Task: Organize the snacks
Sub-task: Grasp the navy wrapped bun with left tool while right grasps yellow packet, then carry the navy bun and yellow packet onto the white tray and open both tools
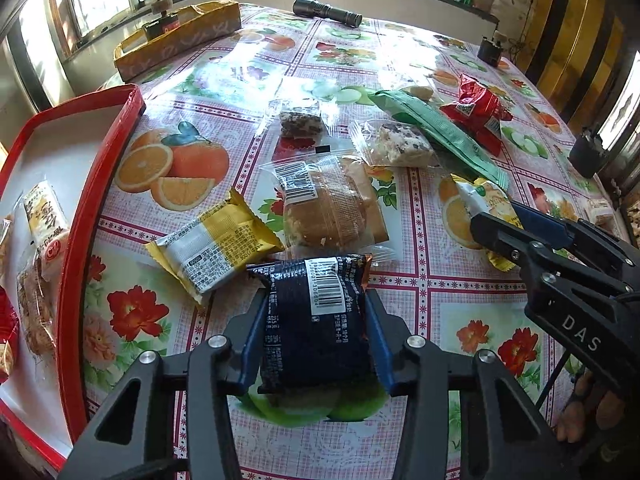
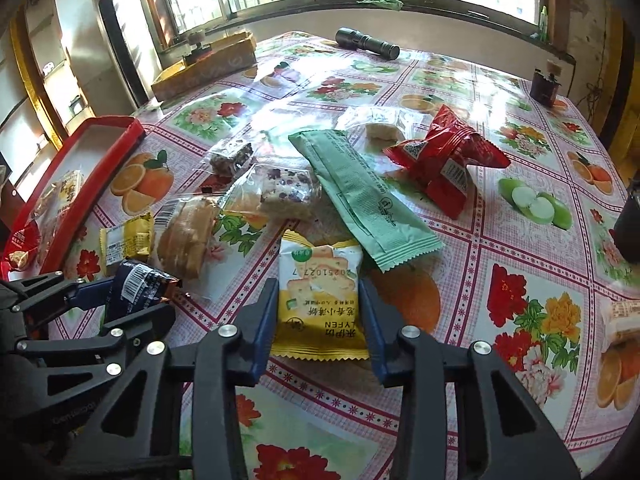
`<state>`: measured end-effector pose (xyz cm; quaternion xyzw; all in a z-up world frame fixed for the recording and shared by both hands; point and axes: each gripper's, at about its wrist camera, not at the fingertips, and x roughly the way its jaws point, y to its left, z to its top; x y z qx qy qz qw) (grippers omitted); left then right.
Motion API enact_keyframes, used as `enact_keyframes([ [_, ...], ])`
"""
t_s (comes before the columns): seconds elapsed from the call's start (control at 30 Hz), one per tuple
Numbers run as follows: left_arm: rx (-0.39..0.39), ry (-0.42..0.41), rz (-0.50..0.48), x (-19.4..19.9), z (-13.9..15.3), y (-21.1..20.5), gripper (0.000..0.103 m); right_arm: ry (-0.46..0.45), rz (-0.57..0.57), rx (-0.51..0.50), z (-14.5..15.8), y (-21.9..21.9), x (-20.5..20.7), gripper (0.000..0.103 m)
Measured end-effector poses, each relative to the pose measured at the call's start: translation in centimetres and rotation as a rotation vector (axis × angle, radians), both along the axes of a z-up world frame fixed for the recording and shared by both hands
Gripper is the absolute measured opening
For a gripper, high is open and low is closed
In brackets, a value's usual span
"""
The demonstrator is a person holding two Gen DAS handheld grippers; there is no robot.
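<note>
Hiding navy packet (image 1: 316,320) sides: jaws.

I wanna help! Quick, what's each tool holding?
Left tool: closed on the dark blue snack pack.
Right tool: closed on the yellow cracker pack.

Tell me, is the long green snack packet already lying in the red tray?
No, the long green snack packet lies on the tablecloth among the other snacks, well to the right of the red tray.

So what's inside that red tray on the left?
The red tray holds a few wrapped snacks: a pale yellow packet and a clear-wrapped brown biscuit. The frame edge cuts off the rest.
</note>
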<state>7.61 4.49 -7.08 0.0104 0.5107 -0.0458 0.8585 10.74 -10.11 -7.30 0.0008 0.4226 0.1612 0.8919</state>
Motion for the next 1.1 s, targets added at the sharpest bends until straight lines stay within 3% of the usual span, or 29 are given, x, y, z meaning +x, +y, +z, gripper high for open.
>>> enact_keyframes([
  [0.63, -0.017, -0.071, -0.033, -2.3, 3.1, -1.0, 0.045, -0.053, -0.097, 0.110, 2.5, -3.8, -5.4, 0.041],
  [1.1, -0.008, -0.130, -0.026, -2.6, 5.3, -1.1, 0.045, -0.117, -0.135, 0.143, 5.0, -4.7, -6.7, 0.041],
])
